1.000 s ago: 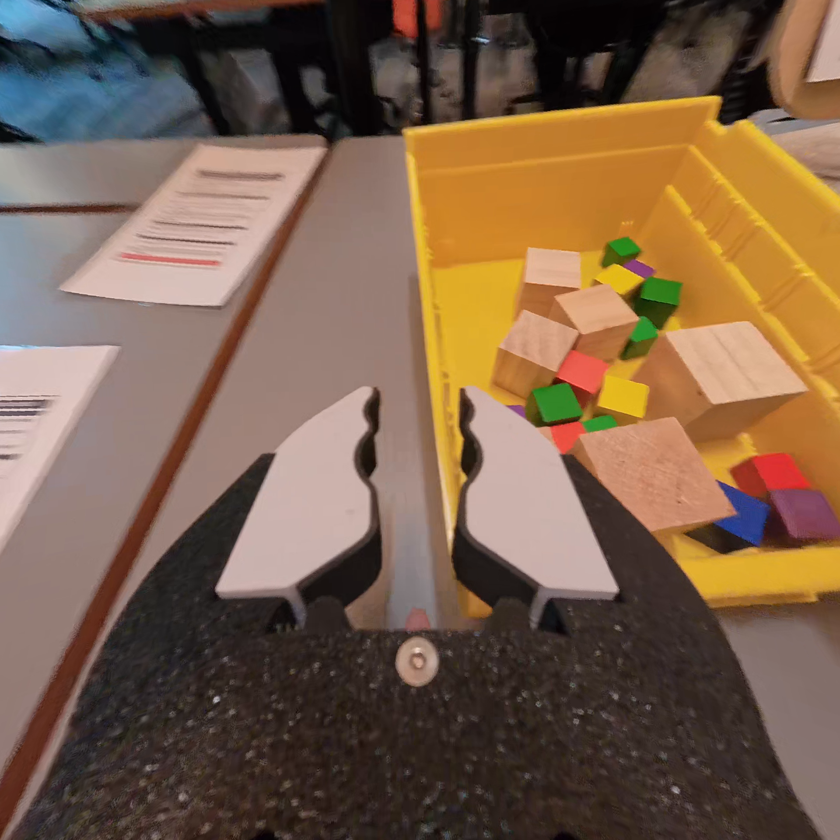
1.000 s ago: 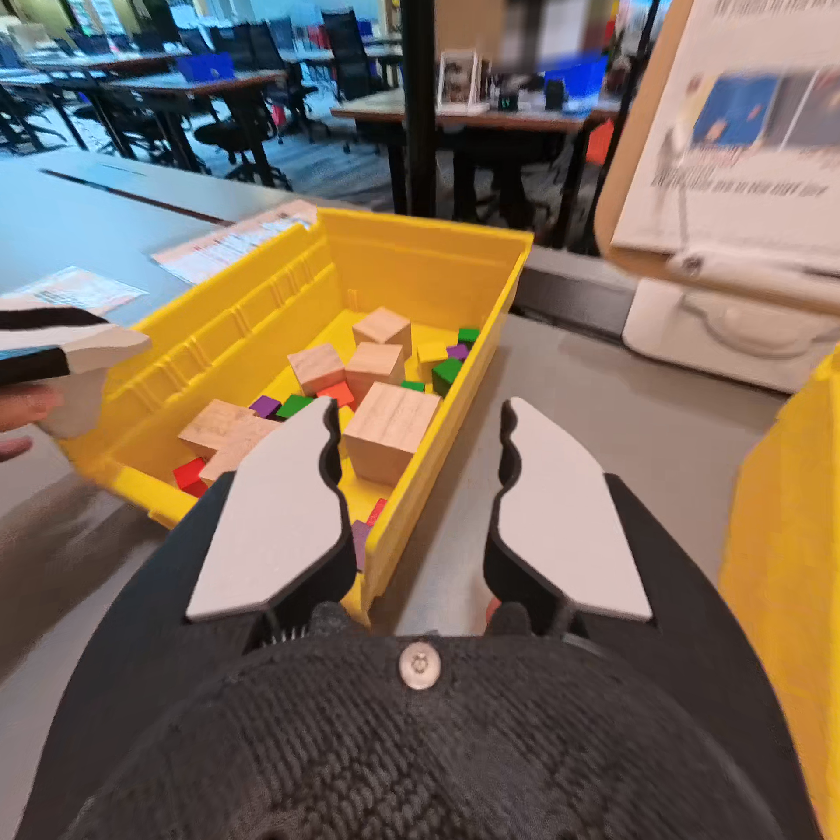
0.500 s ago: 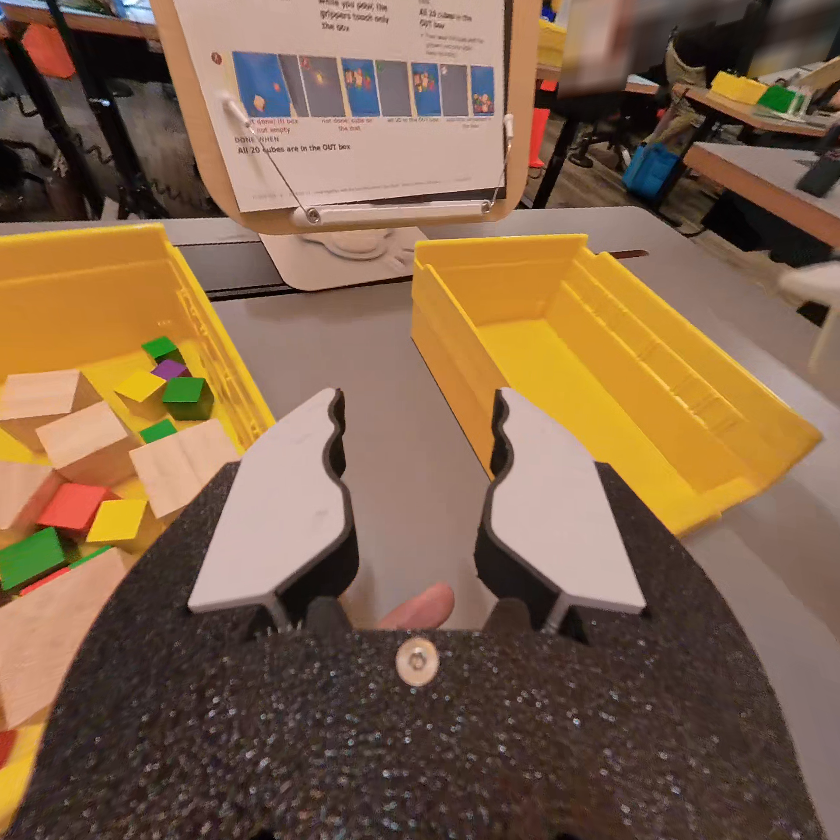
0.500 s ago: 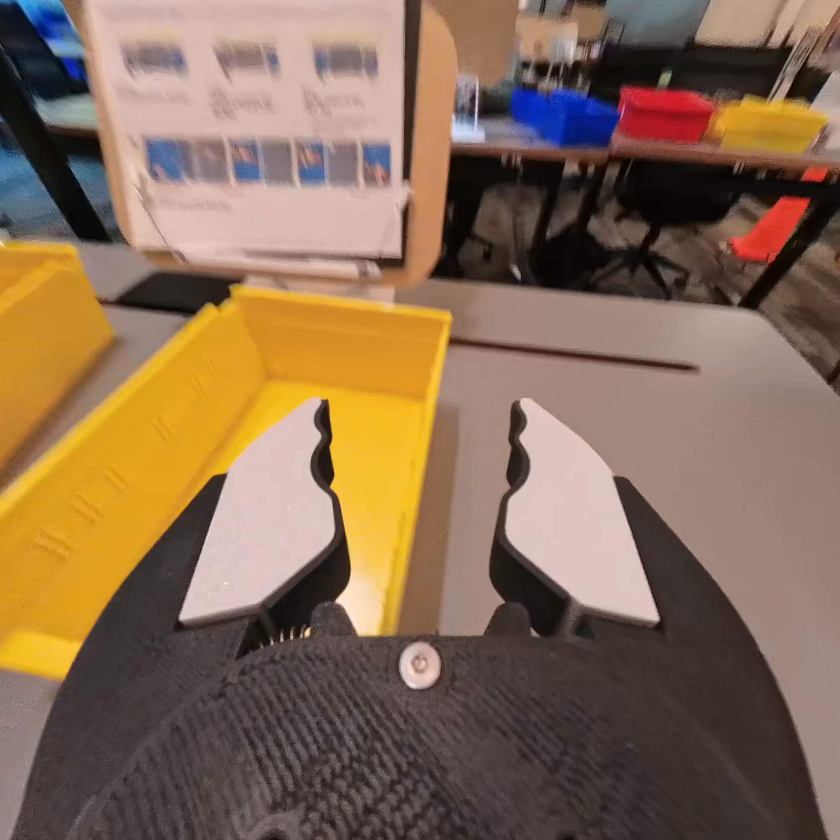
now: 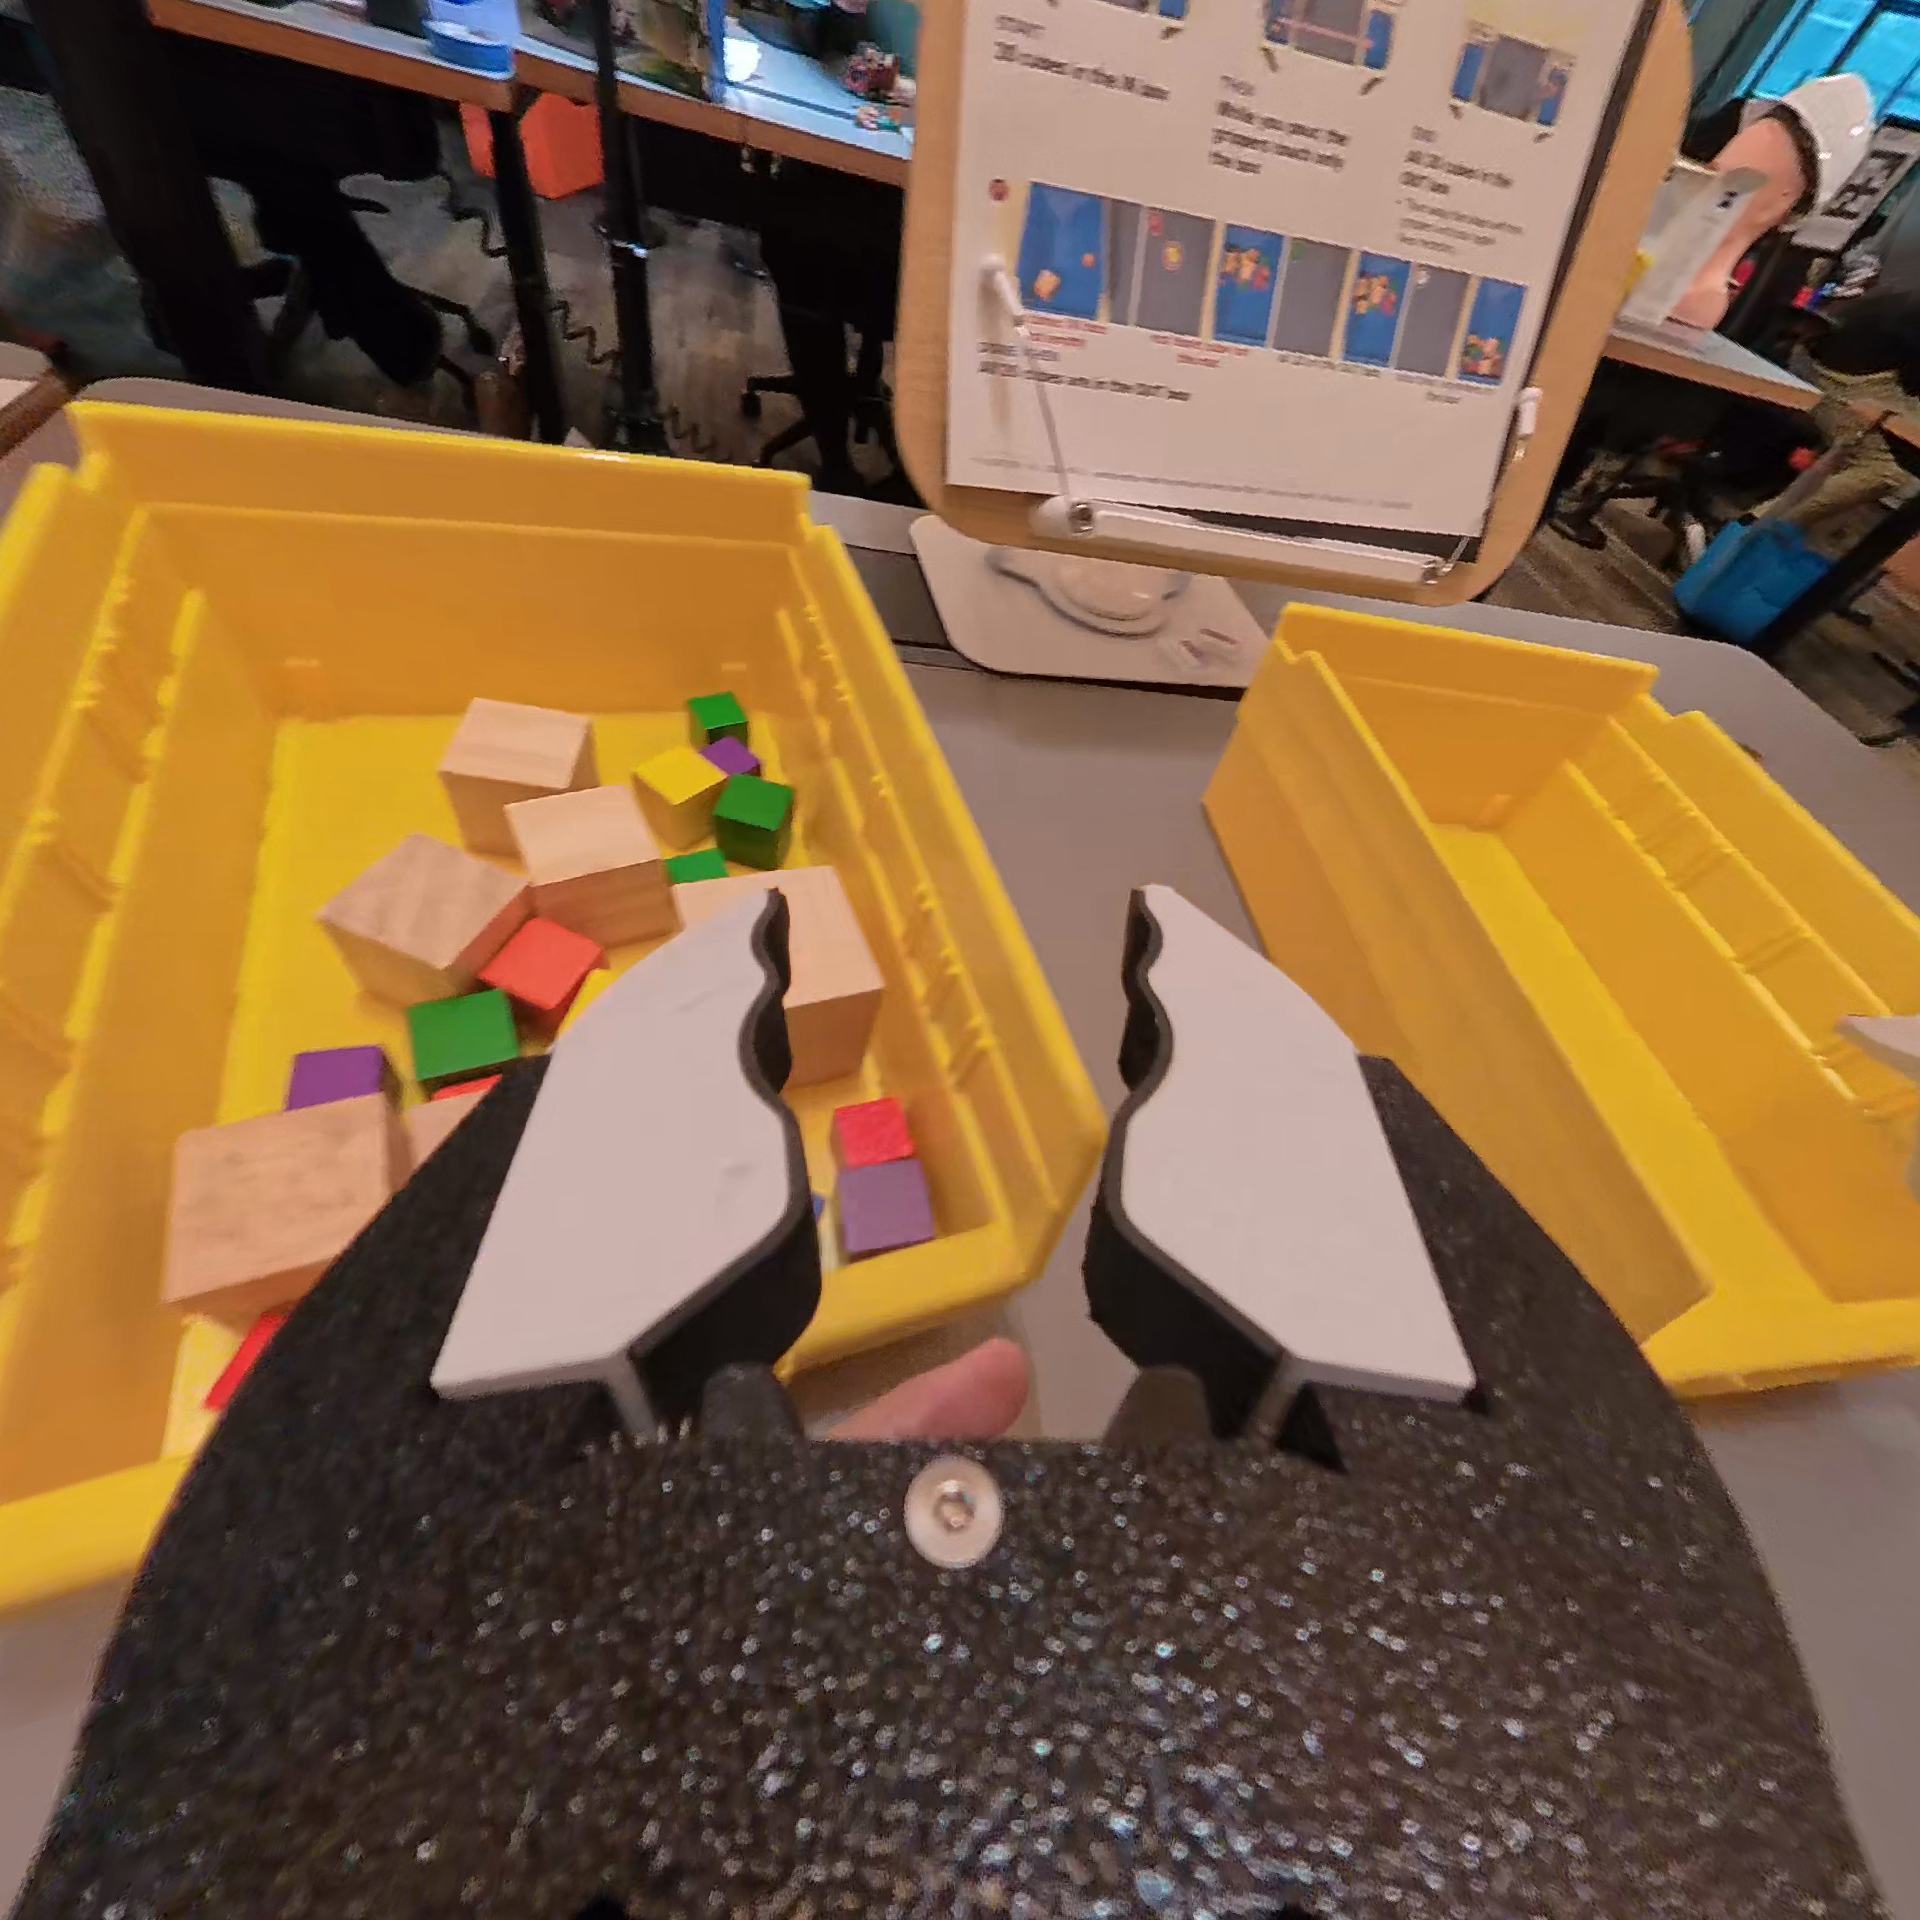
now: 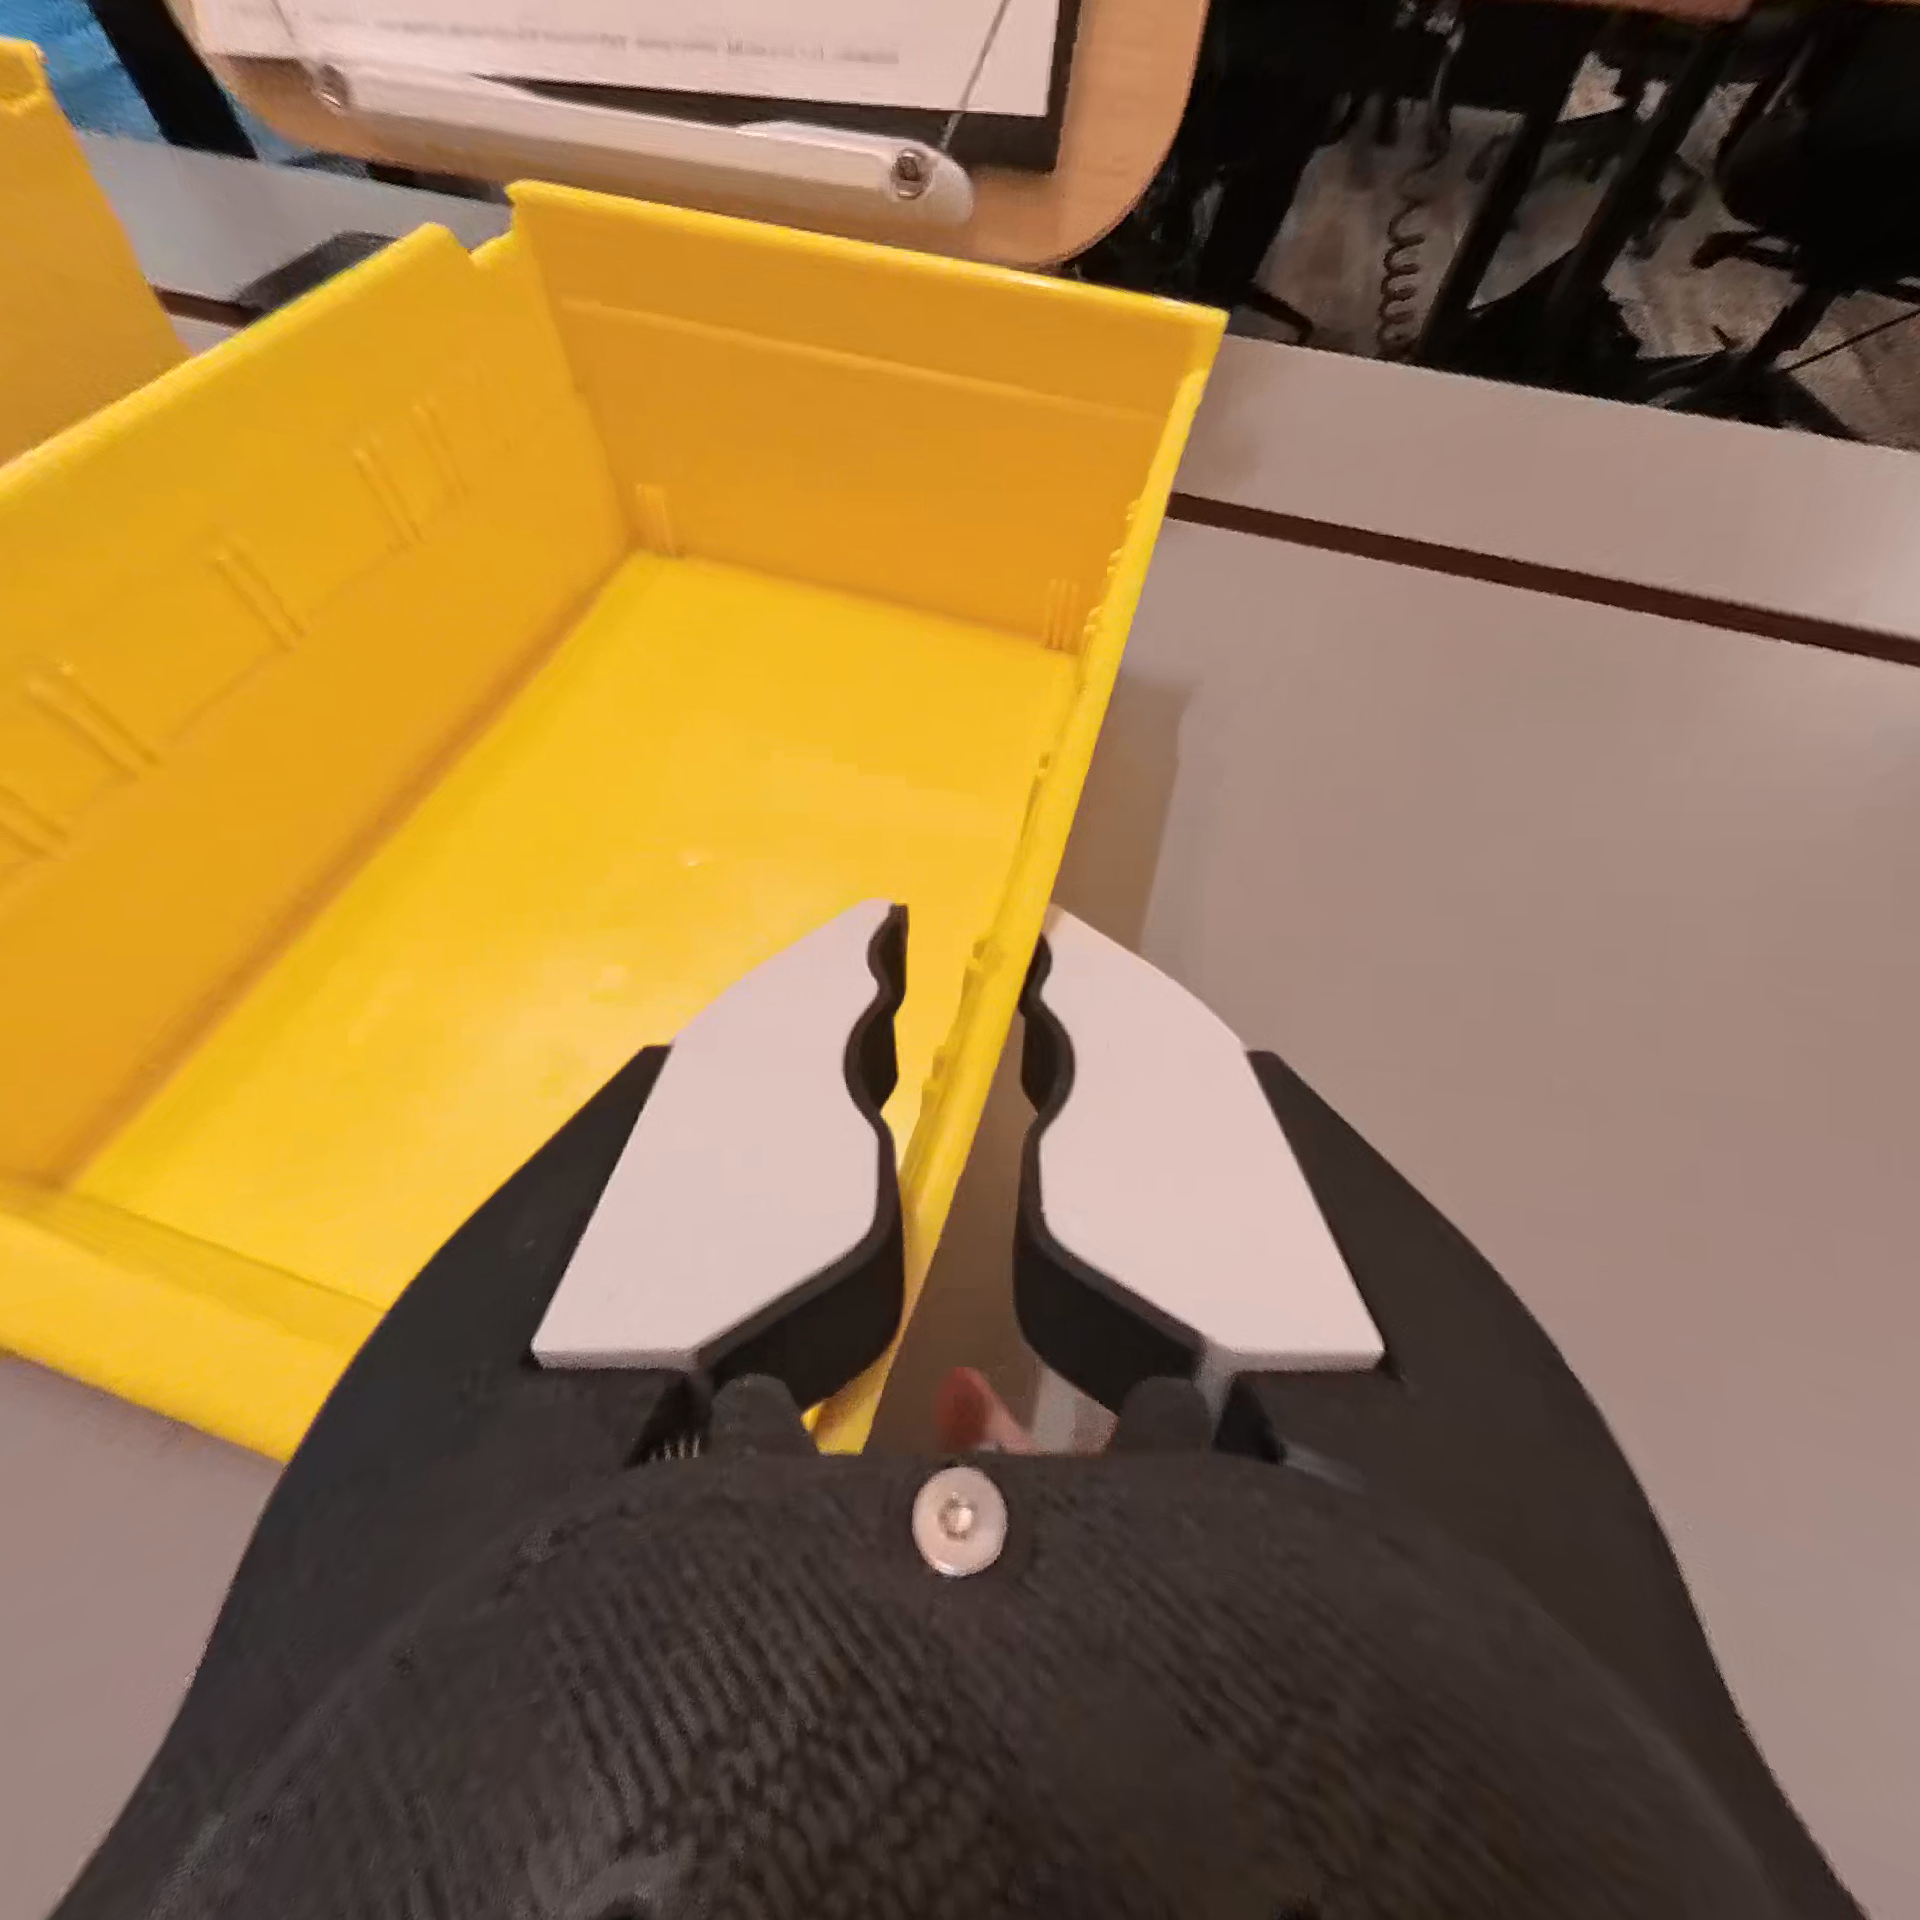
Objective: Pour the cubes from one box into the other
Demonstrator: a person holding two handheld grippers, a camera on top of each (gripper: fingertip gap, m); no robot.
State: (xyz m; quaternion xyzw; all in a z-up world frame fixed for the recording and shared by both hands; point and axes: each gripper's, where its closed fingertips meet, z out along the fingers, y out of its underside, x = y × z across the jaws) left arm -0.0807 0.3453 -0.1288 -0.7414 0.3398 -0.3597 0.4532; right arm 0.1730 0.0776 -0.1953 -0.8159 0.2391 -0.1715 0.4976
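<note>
A yellow box point(image 5: 436, 457) at the left holds several wooden cubes point(image 5: 592, 873) and small coloured cubes point(image 5: 462, 1034). My left gripper point(image 5: 956, 914) is open above that box's right wall near its front corner, one finger over the cubes and one over the table. An empty yellow box point(image 5: 1351, 935) stands to the right. In the right wrist view the empty box point(image 6: 623, 831) fills the left. My right gripper point(image 6: 968, 925) has closed in on its right wall, one finger inside and one outside. A tip of that gripper shows in the left wrist view point(image 5: 1881, 1039).
A clipboard stand with an instruction sheet point(image 5: 1247, 312) stands behind the gap between the boxes. The grey table point(image 6: 1507, 935) stretches to the right of the empty box, with a dark seam point(image 6: 1558, 582) across it. Tables and chairs stand beyond the far edge.
My left gripper has swung back left, over the full box's right wall. My right gripper has dropped onto the empty box's right wall and its fingers have narrowed around it.
</note>
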